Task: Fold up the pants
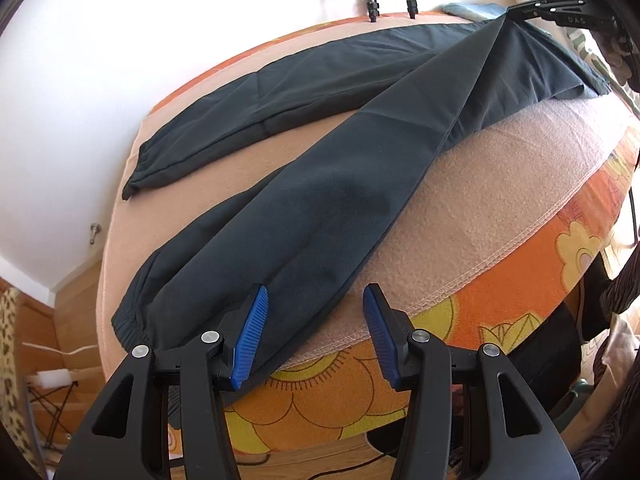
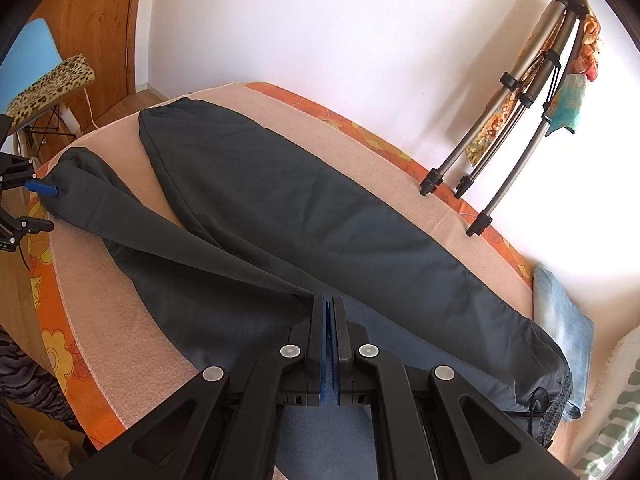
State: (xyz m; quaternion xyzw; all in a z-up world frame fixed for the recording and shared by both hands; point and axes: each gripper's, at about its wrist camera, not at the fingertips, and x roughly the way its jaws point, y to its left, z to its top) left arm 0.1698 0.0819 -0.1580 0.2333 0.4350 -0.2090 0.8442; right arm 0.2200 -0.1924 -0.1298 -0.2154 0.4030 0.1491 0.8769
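On the left side of the right wrist view, a chair with a blue back and a leopard-print cushion stands on the wooden floor beside a wooden door. Just below it at the frame edge is the left gripper, its blue pads parted beside the cuff of the nearer trouser leg and not pressing on it. The left wrist view shows the same: the left gripper hangs released, jaws well apart, with the edge of that leg lying under and between them, touching neither pad clearly. The pants are dark, spread on a pink blanket that covers a bed with an orange flowered sheet. One leg lies flat and straight along the far side near the white wall; the nearer leg is lifted at the crotch end and runs slanting across towards the cuff at the left. The right gripper is clenched on a fold of this fabric near the crotch, its pads pressed together over the cloth; in the left wrist view it appears far up at the right, pinching a raised peak of cloth. Further right a tripod stands on the bed edge by the wall, with coloured cloths hung on it. A folded pair of jeans lies beside the waistband at the right.
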